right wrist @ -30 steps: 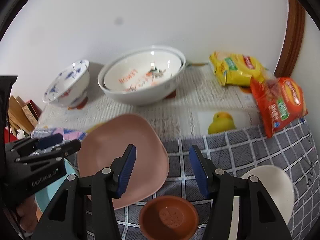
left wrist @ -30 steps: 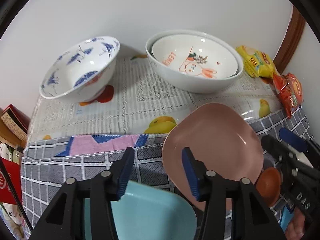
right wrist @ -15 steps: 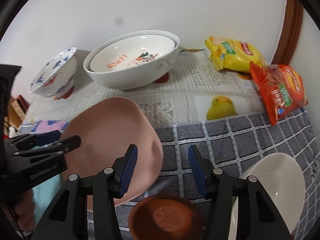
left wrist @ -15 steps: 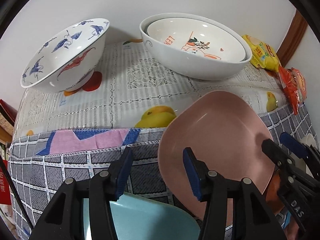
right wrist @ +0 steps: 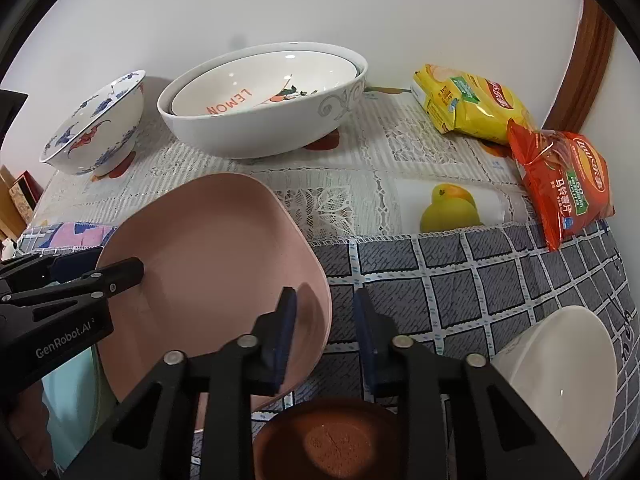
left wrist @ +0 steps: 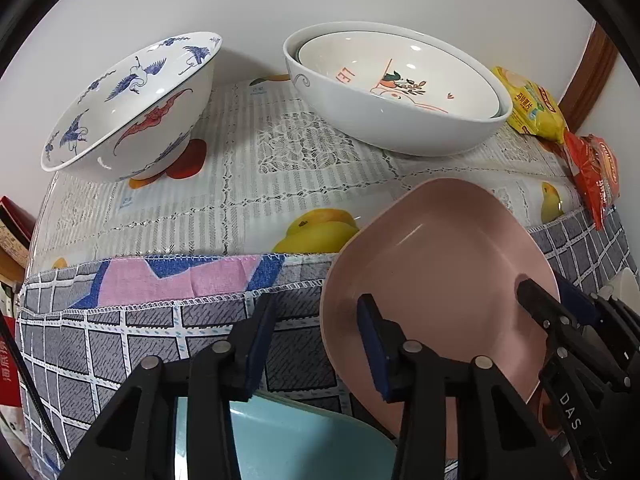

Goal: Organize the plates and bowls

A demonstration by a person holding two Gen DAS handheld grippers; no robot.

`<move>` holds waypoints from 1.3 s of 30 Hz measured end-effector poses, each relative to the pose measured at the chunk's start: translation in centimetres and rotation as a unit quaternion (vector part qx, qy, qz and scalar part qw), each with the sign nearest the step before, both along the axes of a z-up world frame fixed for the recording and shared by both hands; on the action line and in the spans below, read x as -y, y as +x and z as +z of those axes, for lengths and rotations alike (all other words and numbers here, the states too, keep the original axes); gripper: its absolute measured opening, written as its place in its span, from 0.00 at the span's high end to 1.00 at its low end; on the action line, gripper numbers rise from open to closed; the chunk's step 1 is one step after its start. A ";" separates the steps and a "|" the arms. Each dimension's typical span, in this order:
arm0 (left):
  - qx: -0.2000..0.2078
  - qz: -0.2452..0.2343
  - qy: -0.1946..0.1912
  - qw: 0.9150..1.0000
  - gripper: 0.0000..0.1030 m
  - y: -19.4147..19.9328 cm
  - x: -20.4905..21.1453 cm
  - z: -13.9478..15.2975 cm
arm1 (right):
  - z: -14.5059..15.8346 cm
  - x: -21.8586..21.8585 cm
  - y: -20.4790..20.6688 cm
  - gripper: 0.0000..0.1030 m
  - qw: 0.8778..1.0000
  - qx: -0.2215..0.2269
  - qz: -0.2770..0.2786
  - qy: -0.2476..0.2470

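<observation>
My left hand-held gripper (left wrist: 316, 340) and right hand-held gripper (right wrist: 325, 320) had just been closing. Each straddled the pink plate (left wrist: 440, 260) at its rim, spread rather than pinching it.

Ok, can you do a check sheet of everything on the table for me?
Surface: lace cover behind, grey checked cloth in front.
Job's things: pink plate tilted; teal plate, brown dish and cream bowl nearby; lemon bowl nested in white bowl; blue-bird bowl beside them.
Clutter: yellow snack bag, orange snack bag.
Grippers: left gripper and right gripper each straddle the pink plate's rim; jaws just closing, pads not pressing.
Cables: nothing seen.
Surroundings: white wall, wooden trim, boxes.
</observation>
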State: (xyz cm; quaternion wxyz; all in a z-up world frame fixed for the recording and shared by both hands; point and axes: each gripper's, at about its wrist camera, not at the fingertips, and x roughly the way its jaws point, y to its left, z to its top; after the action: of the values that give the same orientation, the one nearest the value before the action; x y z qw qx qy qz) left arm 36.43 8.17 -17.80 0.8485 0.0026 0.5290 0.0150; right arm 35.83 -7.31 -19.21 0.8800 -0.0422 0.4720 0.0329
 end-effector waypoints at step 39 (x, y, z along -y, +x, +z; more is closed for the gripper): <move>0.085 -0.012 -0.059 0.995 0.89 -12.6 -2.8 11.2 | 10.8 -2.6 -12.8 0.94 0.991 0.076 -0.041 0.099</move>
State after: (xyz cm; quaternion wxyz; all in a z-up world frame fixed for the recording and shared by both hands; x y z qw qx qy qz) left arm 23.85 10.94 -6.63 0.8891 -0.0421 0.4551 -0.0264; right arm 23.01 -4.73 -8.36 0.9137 0.0624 0.3996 0.0399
